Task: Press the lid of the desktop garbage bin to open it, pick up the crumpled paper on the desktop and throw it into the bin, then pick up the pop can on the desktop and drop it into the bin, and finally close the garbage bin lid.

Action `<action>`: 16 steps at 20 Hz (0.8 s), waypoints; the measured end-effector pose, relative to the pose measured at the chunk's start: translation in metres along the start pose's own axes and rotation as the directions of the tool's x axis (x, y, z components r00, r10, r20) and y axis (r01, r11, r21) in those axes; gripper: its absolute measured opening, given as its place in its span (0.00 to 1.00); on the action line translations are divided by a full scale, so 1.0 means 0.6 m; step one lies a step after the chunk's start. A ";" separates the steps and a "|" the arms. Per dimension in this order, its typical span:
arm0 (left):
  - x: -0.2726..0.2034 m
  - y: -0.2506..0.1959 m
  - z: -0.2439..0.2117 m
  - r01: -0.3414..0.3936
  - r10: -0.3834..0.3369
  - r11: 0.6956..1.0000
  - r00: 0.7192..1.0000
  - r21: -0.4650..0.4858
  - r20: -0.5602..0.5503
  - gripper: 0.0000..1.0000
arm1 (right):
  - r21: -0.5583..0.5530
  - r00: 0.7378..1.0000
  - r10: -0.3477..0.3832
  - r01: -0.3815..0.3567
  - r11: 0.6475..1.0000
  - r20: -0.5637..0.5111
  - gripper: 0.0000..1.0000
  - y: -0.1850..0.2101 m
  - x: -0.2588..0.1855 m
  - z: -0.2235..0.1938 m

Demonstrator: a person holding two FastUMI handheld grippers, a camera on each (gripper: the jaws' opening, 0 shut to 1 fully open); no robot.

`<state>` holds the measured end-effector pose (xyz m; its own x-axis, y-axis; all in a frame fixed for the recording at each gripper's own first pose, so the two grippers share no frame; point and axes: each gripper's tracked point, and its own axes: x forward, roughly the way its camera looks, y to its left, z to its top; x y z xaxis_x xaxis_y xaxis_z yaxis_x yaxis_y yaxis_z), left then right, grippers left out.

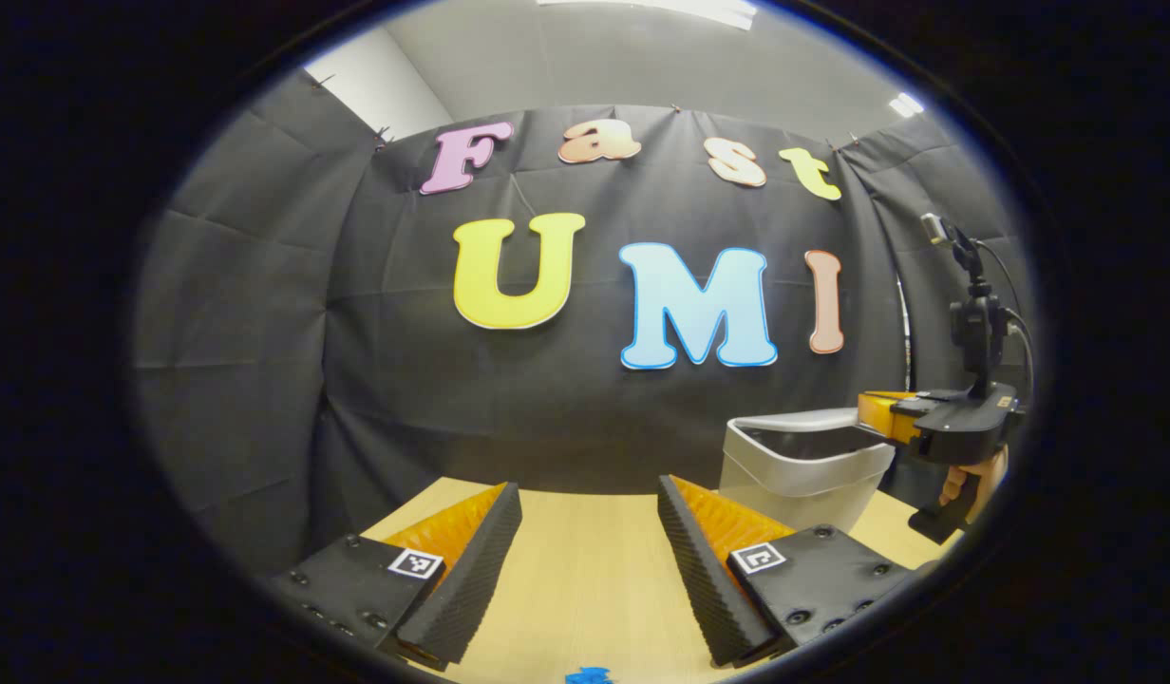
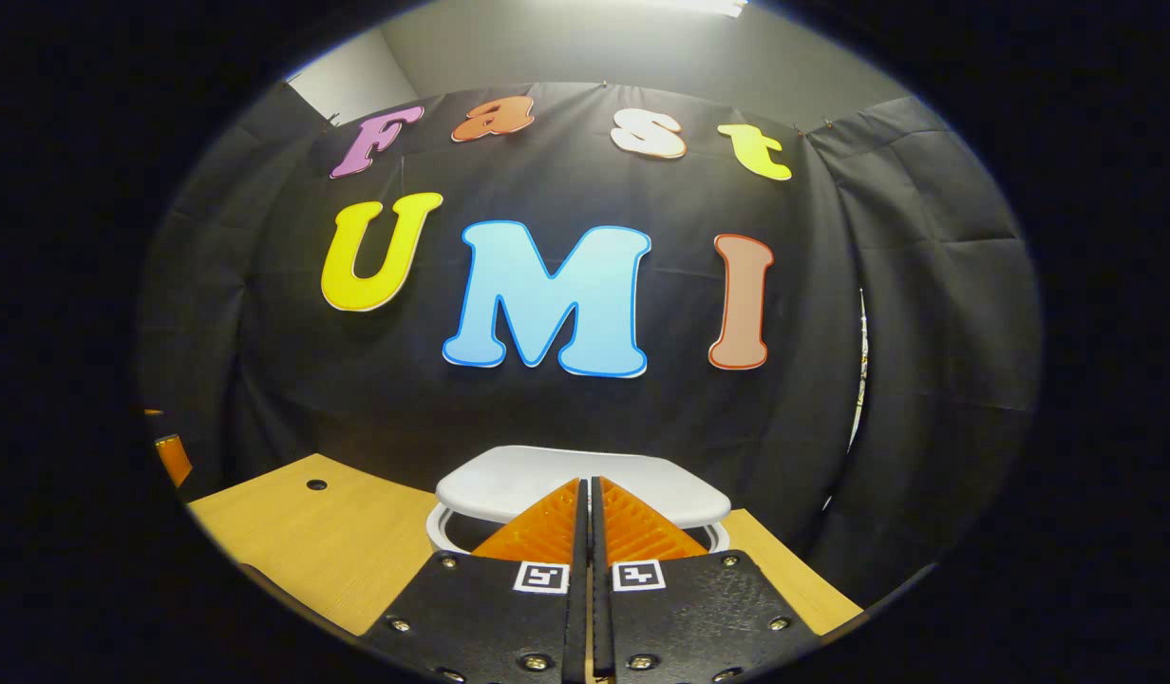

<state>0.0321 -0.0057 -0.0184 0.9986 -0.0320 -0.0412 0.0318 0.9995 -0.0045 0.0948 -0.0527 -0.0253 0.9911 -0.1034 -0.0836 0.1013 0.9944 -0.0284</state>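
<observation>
Pale wooden desktop (image 1: 585,579) ran to the black cloth wall, with the garbage bin (image 1: 802,465) at its far right. Left gripper (image 1: 590,532) hung spread wide over bare wood, while the right gripper (image 2: 590,508), fingers pressed together, pointed at the bin's lid (image 2: 547,480), whether touching it was unclear.

Beyond the ribbed fingers (image 1: 471,560), a smooth pale plastic bin (image 1: 803,470) stands on a matt wood-grain table (image 1: 585,570); creased black cloth wall (image 1: 262,380) behind

A small blue scrap (image 1: 590,675) below the left gripper's open jaws was cut off, perhaps paper. The closed right jaws hid the front of the bin (image 2: 585,489) beyond them.
</observation>
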 end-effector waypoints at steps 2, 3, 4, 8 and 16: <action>-0.004 0.002 -0.001 -0.003 0.003 1.000 1.000 -0.007 0.000 0.93 | 0.012 1.000 0.012 -0.012 1.000 0.005 0.02 0.003 -0.013 0.006; -0.005 0.003 -0.001 -0.004 0.004 1.000 1.000 -0.008 0.000 0.93 | 0.021 1.000 0.018 -0.018 1.000 0.005 0.02 0.004 -0.018 0.008; -0.006 0.004 -0.002 -0.007 0.007 1.000 1.000 -0.006 0.000 0.94 | 0.028 1.000 0.017 -0.017 0.999 0.002 0.02 0.003 -0.025 0.008; -0.010 0.006 -0.005 -0.005 0.005 1.000 1.000 -0.011 0.003 0.96 | 0.039 1.000 0.023 -0.024 0.999 0.020 0.02 0.007 -0.050 0.024; -0.018 0.044 -0.031 -0.003 0.004 1.000 0.999 0.011 -0.032 0.96 | 0.009 0.995 -0.002 0.002 1.000 0.100 0.09 0.028 -0.113 0.064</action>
<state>0.0211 0.0210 -0.0368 0.9969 -0.0283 -0.0734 0.0288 0.9996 0.0065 0.0324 -0.0285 0.0180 0.9945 -0.1033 0.0169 0.1037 0.9944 -0.0200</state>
